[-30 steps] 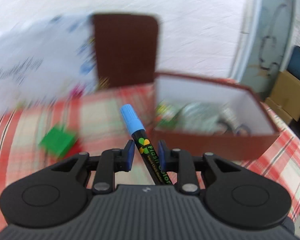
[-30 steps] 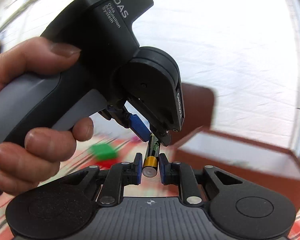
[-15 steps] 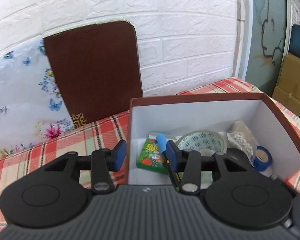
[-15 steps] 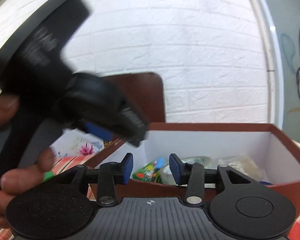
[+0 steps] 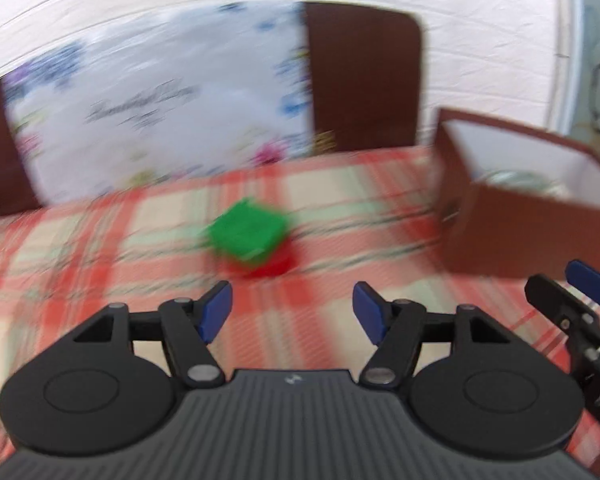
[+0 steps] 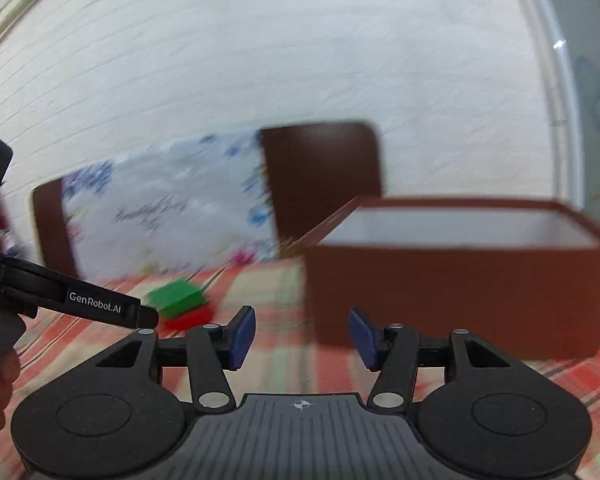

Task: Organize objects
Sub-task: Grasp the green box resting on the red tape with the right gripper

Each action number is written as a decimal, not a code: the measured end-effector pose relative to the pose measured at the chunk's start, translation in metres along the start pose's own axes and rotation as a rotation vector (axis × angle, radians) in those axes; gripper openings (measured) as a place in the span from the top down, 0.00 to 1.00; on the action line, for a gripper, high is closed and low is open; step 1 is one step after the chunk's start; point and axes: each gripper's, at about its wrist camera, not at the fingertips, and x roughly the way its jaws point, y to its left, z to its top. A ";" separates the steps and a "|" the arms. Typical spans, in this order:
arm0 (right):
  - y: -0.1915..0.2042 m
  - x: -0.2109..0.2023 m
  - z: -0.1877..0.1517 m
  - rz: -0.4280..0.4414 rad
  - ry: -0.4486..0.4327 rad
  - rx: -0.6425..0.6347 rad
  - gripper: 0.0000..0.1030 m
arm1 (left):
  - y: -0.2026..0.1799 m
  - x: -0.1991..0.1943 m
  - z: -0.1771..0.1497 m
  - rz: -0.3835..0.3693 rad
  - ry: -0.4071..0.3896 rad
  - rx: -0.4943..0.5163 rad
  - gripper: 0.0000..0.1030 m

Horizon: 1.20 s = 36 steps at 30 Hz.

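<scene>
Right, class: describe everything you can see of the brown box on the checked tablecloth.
The brown box is a rectangular, lidless container that looks like cardboard, reddish-brown outside and plain white inside. It stands upright and open-topped on the red checked tablecloth, to the right of the green block and apart from it. Neither gripper touches it. The left wrist view shows something pale and rounded inside; blur hides what it is.

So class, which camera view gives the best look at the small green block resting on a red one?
The left wrist view: the small green block sits near centre, unobstructed, though blurred. In the right wrist view the block appears smaller, off to the left, beside the left gripper's black finger.
</scene>
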 end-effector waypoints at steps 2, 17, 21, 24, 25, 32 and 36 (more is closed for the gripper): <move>0.021 0.002 -0.014 0.048 0.082 -0.038 0.42 | 0.023 -0.003 -0.014 0.053 -0.002 -0.012 0.26; 0.106 0.117 0.035 0.228 0.152 -0.309 0.09 | 0.124 0.022 -0.063 0.118 0.014 -0.266 0.09; 0.114 0.165 0.043 0.207 0.180 -0.364 0.08 | 0.130 0.023 -0.067 0.096 0.000 -0.293 0.08; 0.114 0.189 0.037 0.228 0.242 -0.390 0.19 | 0.132 0.023 -0.071 0.089 -0.006 -0.307 0.06; 0.113 0.193 0.034 0.240 0.271 -0.403 0.35 | 0.132 0.023 -0.071 0.090 -0.006 -0.305 0.06; 0.094 0.120 0.029 0.226 0.242 -0.287 0.39 | 0.129 0.024 -0.071 0.101 0.001 -0.289 0.05; 0.070 0.038 -0.001 0.199 0.272 -0.250 0.38 | 0.127 0.025 -0.071 0.111 0.010 -0.272 0.05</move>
